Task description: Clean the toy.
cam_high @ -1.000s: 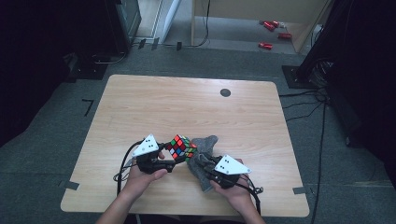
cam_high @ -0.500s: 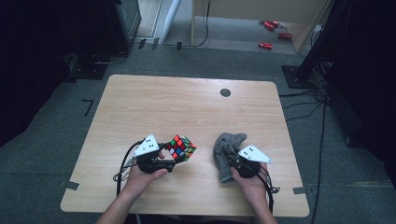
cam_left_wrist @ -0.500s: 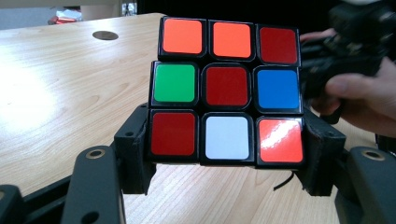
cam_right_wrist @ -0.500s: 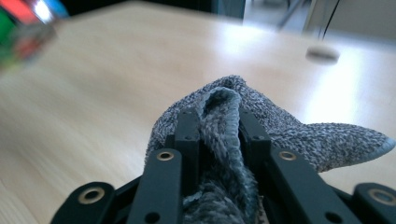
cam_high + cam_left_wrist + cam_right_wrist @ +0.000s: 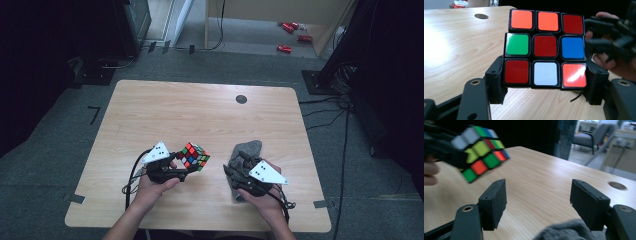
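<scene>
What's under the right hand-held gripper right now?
A grey cloth lies on the table beneath the right hand-held gripper, whose jaws are open. Whatever the cloth covers is hidden.

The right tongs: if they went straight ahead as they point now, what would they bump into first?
Probably nothing soon: between the open right tongs lies bare table. The cube sits off to one side, and the grey cloth lies just beneath them.
</scene>
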Demonstrator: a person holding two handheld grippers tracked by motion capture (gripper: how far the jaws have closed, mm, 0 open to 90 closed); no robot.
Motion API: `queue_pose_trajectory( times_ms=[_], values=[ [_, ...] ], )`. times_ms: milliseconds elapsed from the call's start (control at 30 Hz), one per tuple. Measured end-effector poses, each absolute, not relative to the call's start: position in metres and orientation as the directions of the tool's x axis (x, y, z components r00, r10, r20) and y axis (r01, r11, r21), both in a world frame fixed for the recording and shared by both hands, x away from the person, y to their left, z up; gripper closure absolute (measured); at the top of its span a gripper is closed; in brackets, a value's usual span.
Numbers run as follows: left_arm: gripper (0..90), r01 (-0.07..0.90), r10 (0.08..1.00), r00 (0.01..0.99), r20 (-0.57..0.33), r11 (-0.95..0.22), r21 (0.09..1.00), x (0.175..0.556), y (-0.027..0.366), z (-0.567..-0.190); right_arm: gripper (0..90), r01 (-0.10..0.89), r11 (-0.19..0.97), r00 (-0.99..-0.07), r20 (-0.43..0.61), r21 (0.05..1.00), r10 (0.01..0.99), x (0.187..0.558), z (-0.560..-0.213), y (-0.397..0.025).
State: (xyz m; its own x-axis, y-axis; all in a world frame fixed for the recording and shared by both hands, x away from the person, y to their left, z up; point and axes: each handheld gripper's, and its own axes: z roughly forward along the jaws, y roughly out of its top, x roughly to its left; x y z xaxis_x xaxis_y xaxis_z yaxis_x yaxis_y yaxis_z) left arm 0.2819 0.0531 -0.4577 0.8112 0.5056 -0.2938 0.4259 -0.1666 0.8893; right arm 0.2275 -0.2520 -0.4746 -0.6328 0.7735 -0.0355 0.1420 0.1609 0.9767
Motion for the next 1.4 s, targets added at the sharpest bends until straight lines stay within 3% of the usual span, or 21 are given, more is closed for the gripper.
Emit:
queue_pose_trajectory(
  times_ms=[267, 533, 867, 1167, 1400],
  values=[
    [34.8, 0.449, 0.476, 0.82, -0.318, -0.19, 0.873, 0.279, 0.044, -0.457, 21.0, 0.051, 0.263, -0.712, -0.15, 0.963, 0.686, 0.218, -0.484, -0.213],
    [34.8, 0.457, 0.441, 0.837, -0.323, -0.241, 0.856, 0.274, 0.028, -0.46, 19.1, 0.003, 0.317, -0.694, -0.226, 0.948, 0.684, 0.218, -0.494, -0.2],
    [34.3, 0.49, 0.427, 0.833, -0.351, -0.274, 0.828, 0.275, 0.022, -0.463, 31.8, -0.06, 0.367, -0.68, -0.307, 0.928, 0.666, 0.214, -0.497, -0.195],
    [29.4, 0.489, 0.417, 0.836, -0.357, -0.271, 0.829, 0.276, 0.023, -0.461, 33.9, -0.035, 0.369, -0.714, -0.282, 0.929, 0.641, 0.213, -0.495, -0.198],
    [27.0, 0.463, 0.434, 0.832, -0.346, -0.2, 0.864, 0.279, 0.038, -0.452, 34.0, 0.011, 0.395, -0.705, -0.272, 0.919, 0.655, 0.217, -0.498, -0.207]
  ],
)
